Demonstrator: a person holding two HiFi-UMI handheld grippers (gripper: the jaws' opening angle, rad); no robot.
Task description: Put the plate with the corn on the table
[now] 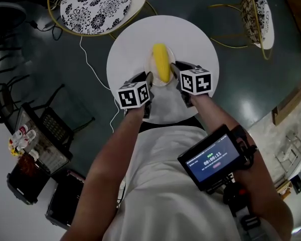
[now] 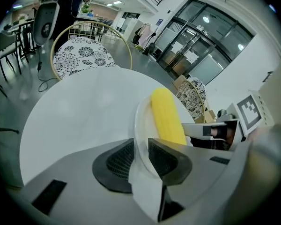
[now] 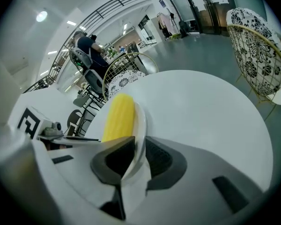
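Evidently the left gripper (image 1: 149,78) and right gripper (image 1: 174,70) each pinched opposite rims of the white plate (image 2: 139,121), corn cob (image 1: 161,62) on it, over the round table (image 1: 135,39)

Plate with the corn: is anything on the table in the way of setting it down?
Nothing visible. The table is bare around the plate, held at its rim by the left gripper and right gripper.

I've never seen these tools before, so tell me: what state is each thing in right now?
Plate: gripped at both sides, over the table.
Corn: lying on the plate.
Left gripper: shut on the plate's rim.
Right gripper: shut on the opposite rim.
Screen: lit.
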